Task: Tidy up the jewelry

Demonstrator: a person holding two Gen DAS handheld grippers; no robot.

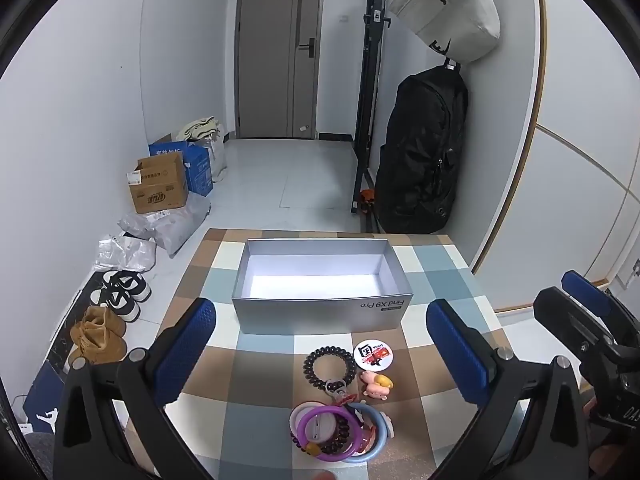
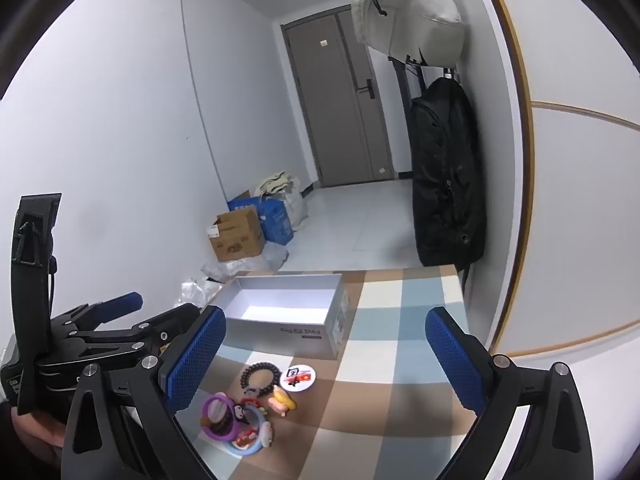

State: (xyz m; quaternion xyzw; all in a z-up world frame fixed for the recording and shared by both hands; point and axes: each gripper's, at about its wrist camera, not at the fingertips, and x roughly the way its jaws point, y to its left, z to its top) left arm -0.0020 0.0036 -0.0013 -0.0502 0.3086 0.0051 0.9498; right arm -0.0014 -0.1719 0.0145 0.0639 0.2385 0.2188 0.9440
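An open, empty grey box marked "Find X9 Pro" stands on the checked table; it also shows in the right wrist view. In front of it lie a dark bead bracelet, a round white badge, a small pink pig figure and a pile of purple, blue and pink bangles. The same pile, bracelet and badge show in the right wrist view. My left gripper is open and empty above the jewelry. My right gripper is open and empty, to the right of the items.
The checked table ends near a curved white wall on the right. A black backpack and a grey bag hang behind it. Cardboard boxes, plastic bags and shoes lie on the floor at left.
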